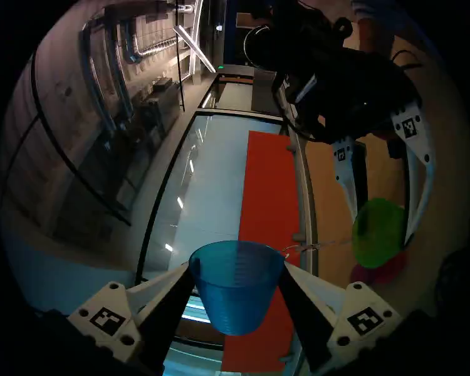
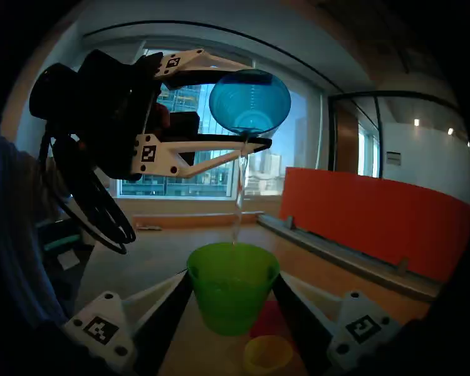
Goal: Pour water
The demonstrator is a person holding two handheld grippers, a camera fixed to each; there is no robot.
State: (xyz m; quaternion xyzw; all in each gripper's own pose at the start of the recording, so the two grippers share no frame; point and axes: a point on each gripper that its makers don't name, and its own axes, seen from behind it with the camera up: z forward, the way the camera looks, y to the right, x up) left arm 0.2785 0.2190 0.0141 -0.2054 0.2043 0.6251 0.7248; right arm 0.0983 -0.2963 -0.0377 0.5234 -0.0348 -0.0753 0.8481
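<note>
Your left gripper (image 1: 236, 271) clamps the tipped blue cup (image 2: 250, 100) — water (image 2: 239, 188) streams from upper centre down into the green cup (image 2: 233, 294) clamped in your right gripper (image 2: 233, 276).

Surface (image 2: 141, 260): wood-toned, matte. Yellow cup (image 2: 266, 353) stands on it, mouth up. Red item (image 2: 274, 321) lies just beside the cup, shape unclear. Grey rail (image 2: 335, 249) and orange panel (image 2: 373, 213) run along one edge.

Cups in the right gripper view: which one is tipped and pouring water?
The blue cup, tilted in the left gripper, water running from its rim; the green cup is upright.
</note>
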